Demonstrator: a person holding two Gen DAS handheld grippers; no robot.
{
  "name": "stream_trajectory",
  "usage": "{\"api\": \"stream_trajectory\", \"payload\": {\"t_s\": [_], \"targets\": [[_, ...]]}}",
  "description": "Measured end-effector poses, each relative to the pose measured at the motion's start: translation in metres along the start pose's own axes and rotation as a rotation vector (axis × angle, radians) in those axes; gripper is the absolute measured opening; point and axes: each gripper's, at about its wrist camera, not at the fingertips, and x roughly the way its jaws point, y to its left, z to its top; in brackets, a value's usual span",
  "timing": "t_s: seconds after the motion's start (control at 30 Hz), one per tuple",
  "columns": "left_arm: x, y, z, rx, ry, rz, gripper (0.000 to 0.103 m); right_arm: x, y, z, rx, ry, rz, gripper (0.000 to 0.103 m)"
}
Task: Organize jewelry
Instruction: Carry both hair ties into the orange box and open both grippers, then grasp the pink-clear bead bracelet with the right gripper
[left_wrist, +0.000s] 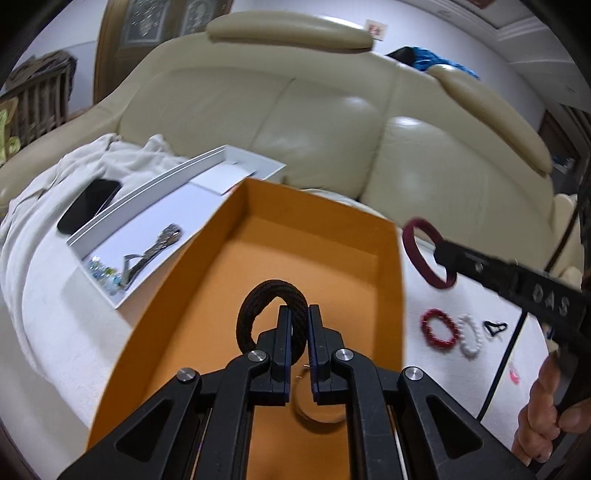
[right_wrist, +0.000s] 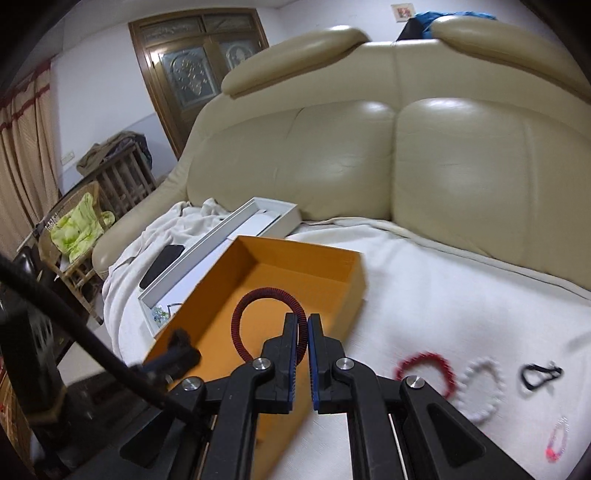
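Jewelry is split between two trays and the white blanket (right_wrist: 424, 295), so the sorting looks partly done. Nearest in the left wrist view, the left gripper (left_wrist: 299, 325) is pinched closed on a black hair tie (left_wrist: 255, 314), which hangs over the orange tray (left_wrist: 236, 258). A clear ring-shaped piece (left_wrist: 317, 410) seems to lie on the tray floor at 6 o'clock, half hidden by the fingers.

In the right wrist view, the right gripper (right_wrist: 303, 332) is clamped on a dark red corded band (right_wrist: 258, 295), held above the tray's right edge; the left wrist view shows the same band at 3 o'clock, off the tray's side.

Still loose on the blanket, at 4 o'clock from the tray, lie a red beaded bracelet (right_wrist: 424, 369), a white beaded bracelet (right_wrist: 480, 391), a small black tie (right_wrist: 539, 373) and a pink piece (right_wrist: 556, 441).

Farther off, at 10 o'clock, the white tray (left_wrist: 155, 221) already holds a silvery chain (left_wrist: 155, 249) and glassy beads (left_wrist: 105, 275). A phone (left_wrist: 88, 205) rests beside it, and the beige sofa (left_wrist: 332, 110) rises behind.

My reading: two pieces are in hand, about four wait.
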Motion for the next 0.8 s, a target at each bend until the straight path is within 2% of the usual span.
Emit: {"api": "stream_trajectory", "payload": {"t_s": [0.13, 0.17, 0.23, 0.3, 0.47, 0.6, 0.8], "targets": [[0.005, 0.015, 0.005, -0.055, 0.01, 0.033, 0.011, 0.025, 0.008, 0.013, 0.035, 0.02, 0.015, 0.007], [0.005, 0.017, 0.006, -0.064, 0.015, 0.036, 0.015, 0.03, 0.008, 0.015, 0.045, 0.027, 0.018, 0.009], [0.006, 0.02, 0.005, -0.077, 0.02, 0.046, 0.031, 0.041, 0.004, 0.017, 0.084, 0.07, 0.019, 0.014], [0.004, 0.022, 0.006, -0.074, 0.006, 0.059, 0.037, 0.041, -0.003, 0.015, 0.112, 0.07, 0.032, 0.014], [0.001, 0.009, 0.006, -0.032, -0.045, 0.082, 0.042, 0.013, -0.036, 0.003, 0.162, 0.026, 0.026, 0.014], [-0.002, -0.016, 0.004, 0.03, -0.074, 0.067, 0.042, -0.02, -0.072, -0.012, 0.158, 0.018, -0.042, 0.014], [-0.007, -0.066, -0.004, 0.145, -0.124, 0.016, 0.048, -0.082, -0.161, -0.053, 0.305, -0.001, -0.135, 0.014]]}}
